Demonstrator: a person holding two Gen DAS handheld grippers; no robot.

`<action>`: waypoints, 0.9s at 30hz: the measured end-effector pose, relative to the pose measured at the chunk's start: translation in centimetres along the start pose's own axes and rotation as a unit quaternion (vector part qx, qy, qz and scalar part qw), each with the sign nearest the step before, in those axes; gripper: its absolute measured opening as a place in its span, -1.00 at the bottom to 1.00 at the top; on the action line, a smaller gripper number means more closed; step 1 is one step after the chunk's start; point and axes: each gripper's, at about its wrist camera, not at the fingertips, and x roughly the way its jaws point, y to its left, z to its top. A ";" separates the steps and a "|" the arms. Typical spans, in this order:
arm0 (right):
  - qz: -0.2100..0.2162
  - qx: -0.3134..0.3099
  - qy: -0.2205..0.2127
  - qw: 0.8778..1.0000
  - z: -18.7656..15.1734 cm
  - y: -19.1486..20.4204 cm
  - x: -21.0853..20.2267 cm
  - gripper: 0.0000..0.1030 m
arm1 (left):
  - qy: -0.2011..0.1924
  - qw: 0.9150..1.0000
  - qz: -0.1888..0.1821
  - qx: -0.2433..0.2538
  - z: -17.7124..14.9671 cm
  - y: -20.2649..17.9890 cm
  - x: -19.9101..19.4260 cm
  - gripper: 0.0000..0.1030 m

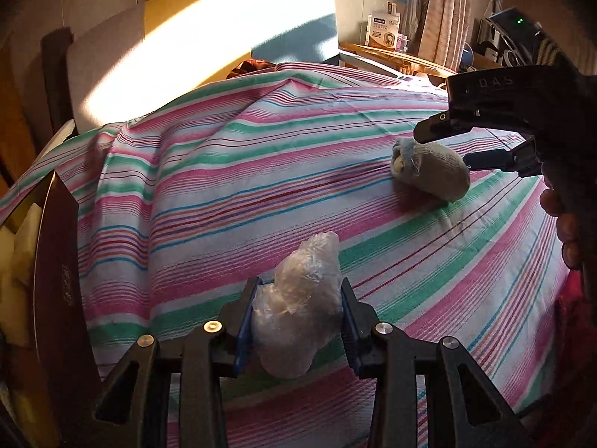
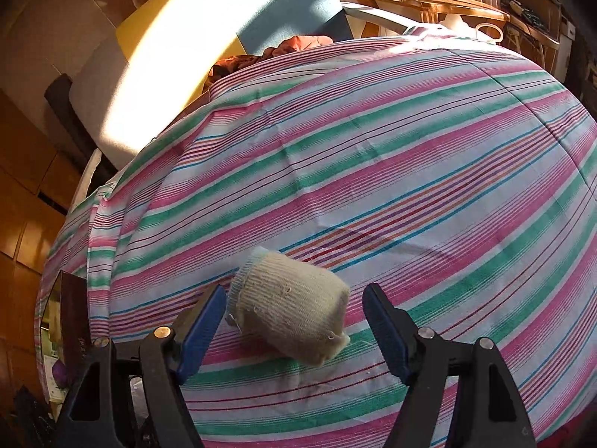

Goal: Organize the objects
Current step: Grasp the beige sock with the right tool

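The left gripper (image 1: 298, 317) clamps a crumpled plastic bag (image 1: 298, 306) above the striped sheet (image 1: 224, 186). The right gripper (image 2: 294, 321) stands wide around a rolled sock (image 2: 291, 313) lying on the sheet.

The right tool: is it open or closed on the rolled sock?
Open. The right tool straddles the rolled sock, with gaps visible at both pads.

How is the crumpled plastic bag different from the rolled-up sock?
The plastic bag is clear and crinkly; the sock is beige ribbed knit. The bag is clamped in the left claw; the sock lies loose on the striped sheet, between the open pads of the right claw. Both are small, soft bundles.
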 end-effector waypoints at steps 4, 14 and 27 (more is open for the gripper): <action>0.011 0.038 -0.010 0.999 0.7 -1.3 0.0 0.61 | -0.005 1.000 0.001 0.000 -0.1 0.0 0.1 -0.23; 0.023 0.060 -0.003 0.998 1.2 -1.2 1.0 0.66 | -0.019 1.000 -0.006 -0.007 -0.4 0.3 0.2 -0.22; -0.049 -0.025 0.041 0.998 -0.3 1.7 3.5 0.35 | -0.023 1.000 -0.003 -0.005 -0.5 0.2 0.1 -0.22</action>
